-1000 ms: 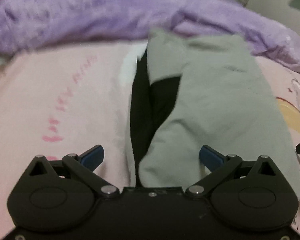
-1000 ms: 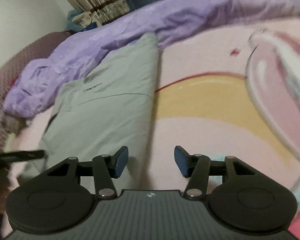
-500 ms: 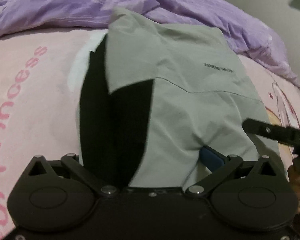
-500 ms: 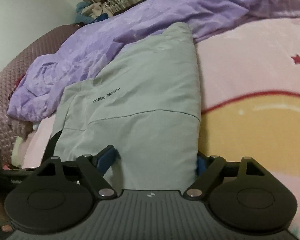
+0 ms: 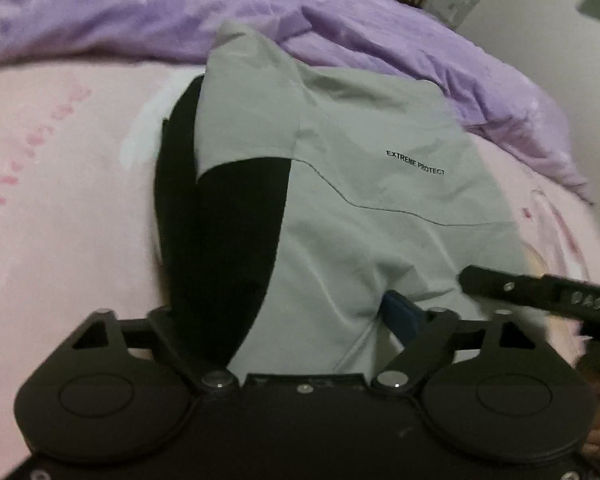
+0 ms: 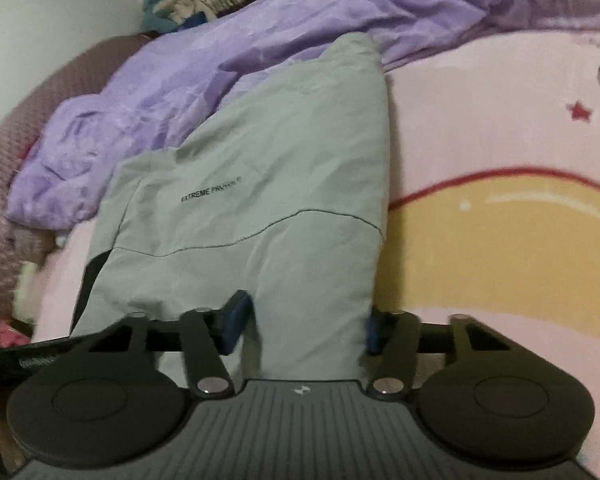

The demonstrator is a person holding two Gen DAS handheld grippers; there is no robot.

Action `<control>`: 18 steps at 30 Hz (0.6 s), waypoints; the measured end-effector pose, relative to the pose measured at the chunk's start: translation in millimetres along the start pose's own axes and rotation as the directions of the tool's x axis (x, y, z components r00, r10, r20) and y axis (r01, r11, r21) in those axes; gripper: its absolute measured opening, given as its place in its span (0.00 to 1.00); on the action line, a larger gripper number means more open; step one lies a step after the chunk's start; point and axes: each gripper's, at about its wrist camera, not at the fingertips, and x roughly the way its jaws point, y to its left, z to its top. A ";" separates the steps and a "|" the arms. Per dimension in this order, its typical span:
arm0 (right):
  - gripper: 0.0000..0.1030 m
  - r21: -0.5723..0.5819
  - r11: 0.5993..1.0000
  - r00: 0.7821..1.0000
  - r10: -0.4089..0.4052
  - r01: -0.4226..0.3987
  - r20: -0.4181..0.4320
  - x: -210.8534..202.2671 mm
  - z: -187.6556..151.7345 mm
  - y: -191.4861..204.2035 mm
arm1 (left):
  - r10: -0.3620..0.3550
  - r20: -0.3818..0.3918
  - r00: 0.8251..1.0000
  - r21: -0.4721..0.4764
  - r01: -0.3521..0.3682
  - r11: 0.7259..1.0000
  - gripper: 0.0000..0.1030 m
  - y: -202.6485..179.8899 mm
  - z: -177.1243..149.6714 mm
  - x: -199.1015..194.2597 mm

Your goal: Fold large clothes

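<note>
Risk: uneven grab. Both grippers are closing on the near hem of the grey jacket (image 5: 364, 200), which lies partly folded on the pink bedsheet (image 5: 60, 200) with its far end against the purple duvet (image 5: 180, 12). Left gripper (image 5: 276, 312) is spread wide across black lining and grey shell, so it may pinch only one layer. Right gripper (image 6: 300, 320) straddles the other hem corner, pads near the cloth, firm contact unclear; slick fabric could slip out on lifting. Long axis runs away from both cameras, pointed end far.
</note>
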 end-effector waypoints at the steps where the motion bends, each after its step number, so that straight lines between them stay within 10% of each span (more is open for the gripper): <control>1: 0.33 -0.050 0.999 0.999 0.001 0.001 0.034 -7.6 -1.9 7.9 | 0.007 0.023 1.000 -0.009 -0.007 1.000 0.71 0.1 -4.3 -3.7; 6: 0.27 -0.187 0.981 0.990 -0.014 0.040 0.142 -39.2 -10.9 38.8 | 0.033 0.080 0.996 -0.079 -0.026 0.997 0.26 -8.4 -7.6 -43.9; 18: 0.27 -0.241 0.966 0.968 -0.029 0.091 0.248 -144.5 15.5 8.5 | -0.055 0.110 0.992 0.036 0.052 0.998 0.23 -114.8 -15.4 -60.9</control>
